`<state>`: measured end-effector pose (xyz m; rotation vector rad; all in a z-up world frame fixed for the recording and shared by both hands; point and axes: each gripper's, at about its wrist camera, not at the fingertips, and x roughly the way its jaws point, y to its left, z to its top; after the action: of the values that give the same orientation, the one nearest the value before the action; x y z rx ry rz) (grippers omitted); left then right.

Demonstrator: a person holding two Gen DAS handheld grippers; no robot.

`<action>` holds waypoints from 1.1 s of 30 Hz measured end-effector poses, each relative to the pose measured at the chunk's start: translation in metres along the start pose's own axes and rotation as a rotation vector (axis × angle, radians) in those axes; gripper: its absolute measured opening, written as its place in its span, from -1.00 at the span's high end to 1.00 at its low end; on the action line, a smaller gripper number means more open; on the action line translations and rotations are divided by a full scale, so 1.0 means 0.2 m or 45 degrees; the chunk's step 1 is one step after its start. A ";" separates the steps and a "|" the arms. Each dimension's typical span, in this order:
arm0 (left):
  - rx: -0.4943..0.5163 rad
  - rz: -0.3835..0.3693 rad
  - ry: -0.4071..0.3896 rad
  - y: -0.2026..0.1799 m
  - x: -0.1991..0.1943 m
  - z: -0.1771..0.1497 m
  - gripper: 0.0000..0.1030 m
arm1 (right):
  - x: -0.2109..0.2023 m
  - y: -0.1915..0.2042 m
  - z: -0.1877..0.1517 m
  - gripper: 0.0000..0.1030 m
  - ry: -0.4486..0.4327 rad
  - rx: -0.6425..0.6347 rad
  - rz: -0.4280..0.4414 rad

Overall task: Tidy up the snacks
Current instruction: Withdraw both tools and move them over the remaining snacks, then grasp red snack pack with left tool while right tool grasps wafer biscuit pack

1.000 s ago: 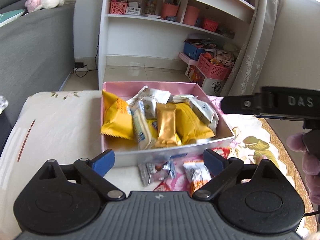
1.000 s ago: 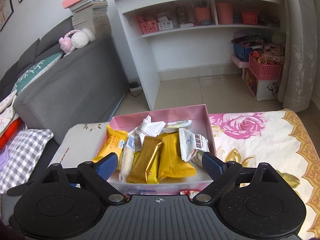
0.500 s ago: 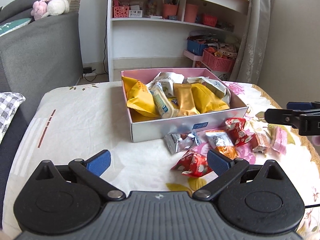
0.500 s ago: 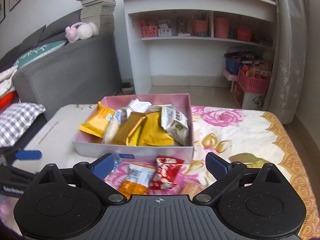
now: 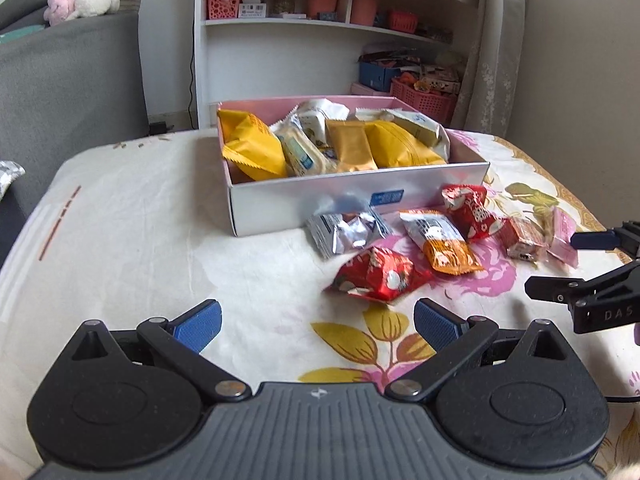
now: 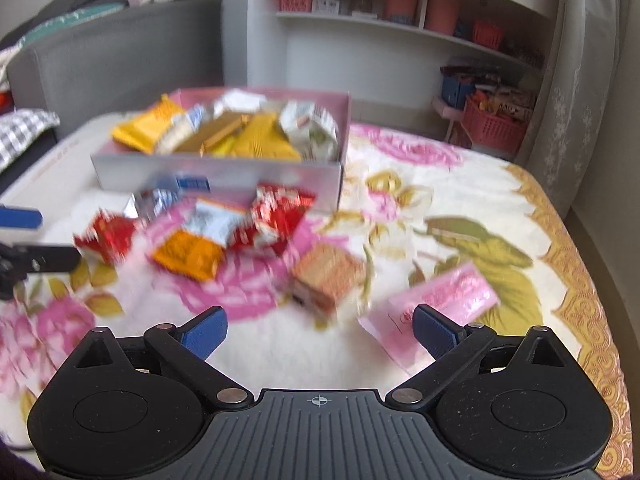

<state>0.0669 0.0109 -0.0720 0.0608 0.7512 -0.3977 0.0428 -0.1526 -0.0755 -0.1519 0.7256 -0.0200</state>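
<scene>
The only writing that reads is "DAS" on the body of the right gripper (image 5: 588, 254), seen at the right edge of the left wrist view; the blue label (image 5: 387, 197) on the front wall of the box (image 5: 280, 210) is too small to make out, and the print on the packets is blurred.

The box sits on a floral cloth (image 5: 120, 240), white outside and pink inside. From left to right it holds a yellow packet (image 5: 252, 148), a pale bar (image 5: 300, 152), a gold packet (image 5: 352, 146), a second yellow packet (image 5: 400, 148) and a white packet (image 5: 416, 126), with more white wrappers behind them.

In front of the box loose snacks lie on the cloth: a silver packet (image 5: 346, 230) just beside the front wall, a red packet (image 5: 378, 274) nearer the camera, an orange-and-white packet (image 5: 440, 240), another red packet (image 5: 470, 210) close to the box's right corner, a brown cake (image 5: 520, 238), and a pink packet (image 5: 562, 232) farthest right.

The left gripper (image 5: 316, 322) hovers low over bare cloth in front of the snacks, fingers spread wide with nothing between them. The right gripper (image 6: 320, 326) is also spread wide and empty, with the brown cake (image 6: 326, 276) just ahead between its fingers and the pink packet (image 6: 432, 312) under its right fingertip (image 6: 434, 330).
</scene>
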 end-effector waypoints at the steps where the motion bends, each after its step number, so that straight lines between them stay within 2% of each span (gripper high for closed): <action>1: -0.002 -0.003 0.003 0.00 0.01 -0.01 -0.99 | 0.00 0.00 -0.01 -0.96 -0.007 -0.038 0.002; 3: -0.002 -0.005 0.009 -0.02 0.02 -0.02 -0.99 | 0.01 0.00 -0.04 -1.00 -0.016 -0.067 -0.001; 6: 0.000 -0.007 0.034 -0.05 0.06 -0.04 -0.99 | 0.00 0.00 -0.08 -1.00 -0.088 -0.076 -0.003; 11: 0.056 0.030 0.016 -0.12 0.08 -0.06 -0.99 | 0.03 -0.01 -0.08 -1.00 -0.145 -0.063 -0.005; 17: 0.077 0.039 0.001 -0.17 0.10 -0.05 -0.96 | 0.06 0.00 -0.02 -1.00 -0.100 -0.095 -0.019; 21: 0.052 0.012 -0.012 -0.18 0.10 -0.02 -0.75 | 0.04 0.00 0.00 -1.00 -0.123 -0.118 -0.016; 26: -0.011 -0.016 -0.020 -0.17 0.11 0.01 -0.46 | 0.05 0.01 0.03 -0.98 -0.125 -0.140 0.073; 28: -0.023 -0.023 -0.023 -0.17 0.11 0.03 -0.30 | 0.06 0.02 0.05 -0.87 -0.107 -0.133 0.120; 30: -0.037 -0.027 -0.028 -0.18 0.11 0.04 -0.24 | 0.08 0.02 0.07 -0.75 -0.081 -0.107 0.159; 33: -0.054 -0.037 -0.030 -0.18 0.11 0.05 -0.10 | 0.12 0.03 0.09 -0.70 -0.051 -0.074 0.154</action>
<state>0.0745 -0.0305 -0.0764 0.0055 0.7378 -0.4095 0.0713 -0.1464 -0.0787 -0.1635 0.6948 0.1198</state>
